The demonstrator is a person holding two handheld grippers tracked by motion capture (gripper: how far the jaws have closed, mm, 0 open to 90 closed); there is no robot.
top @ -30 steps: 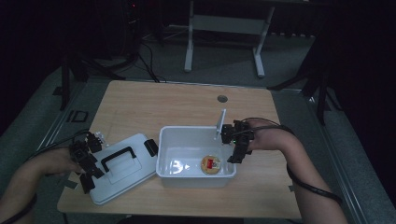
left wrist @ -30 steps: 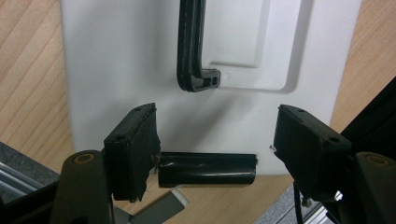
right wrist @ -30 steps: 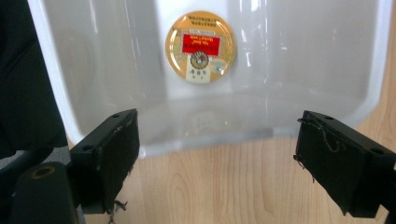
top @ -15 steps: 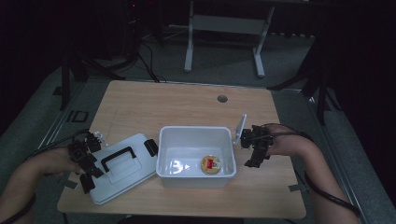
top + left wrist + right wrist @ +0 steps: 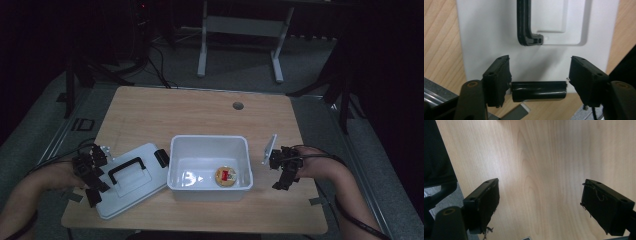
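A white box (image 5: 174, 165) stands open at mid-table with a round tin with a red label (image 5: 226, 176) on its floor. Its white lid (image 5: 132, 187) lies flat to the left, black handle (image 5: 524, 25) up. My left gripper (image 5: 97, 190) sits at the lid's near-left end. In the left gripper view its jaws (image 5: 540, 62) straddle the lid's black latch (image 5: 538, 91); they have just been closing, and a thin gap shows at the right jaw. My right gripper (image 5: 286, 181) hangs open over bare wood right of the box, nothing between its jaws (image 5: 540, 187).
The wooden table (image 5: 200, 110) has a small round hole (image 5: 238, 106) near its far edge. A second black latch (image 5: 161, 157) sits at the lid's end beside the box. Metal stands and cables are on the floor beyond the table.
My right gripper has moved from above the box's right rim out to the right and down toward the table. The left gripper stayed at the lid's end.
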